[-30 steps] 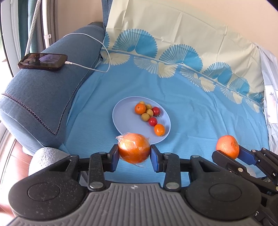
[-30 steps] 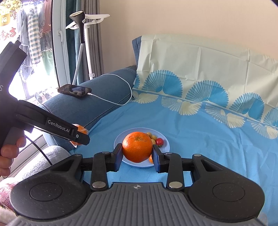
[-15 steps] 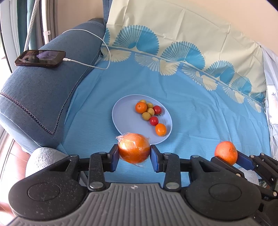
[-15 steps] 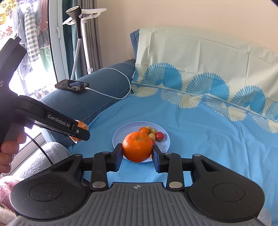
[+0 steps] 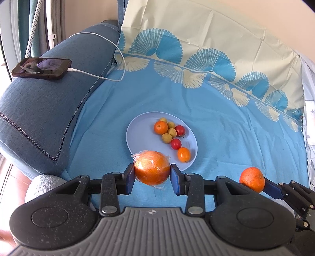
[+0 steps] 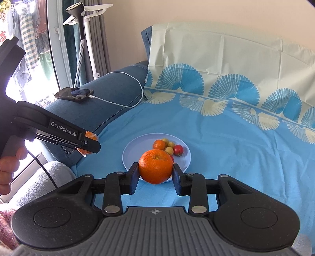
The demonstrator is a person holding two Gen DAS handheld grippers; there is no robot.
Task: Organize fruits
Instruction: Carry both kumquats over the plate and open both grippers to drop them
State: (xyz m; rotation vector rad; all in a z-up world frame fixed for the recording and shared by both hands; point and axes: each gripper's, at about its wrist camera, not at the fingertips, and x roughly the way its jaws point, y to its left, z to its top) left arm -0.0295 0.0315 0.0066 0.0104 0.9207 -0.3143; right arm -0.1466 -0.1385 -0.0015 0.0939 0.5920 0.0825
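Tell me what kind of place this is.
Probably a home living room: a blue sofa armrest with a charging phone, a patterned sheet spread over the seat, and a garment steamer beside laundry at the window.

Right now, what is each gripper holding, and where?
Left gripper: plastic-wrapped orange, clamped at its sides. Right gripper: bare orange, also by its sides.

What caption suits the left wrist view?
Left gripper holds a plastic-wrapped orange above a plate of small fruits.
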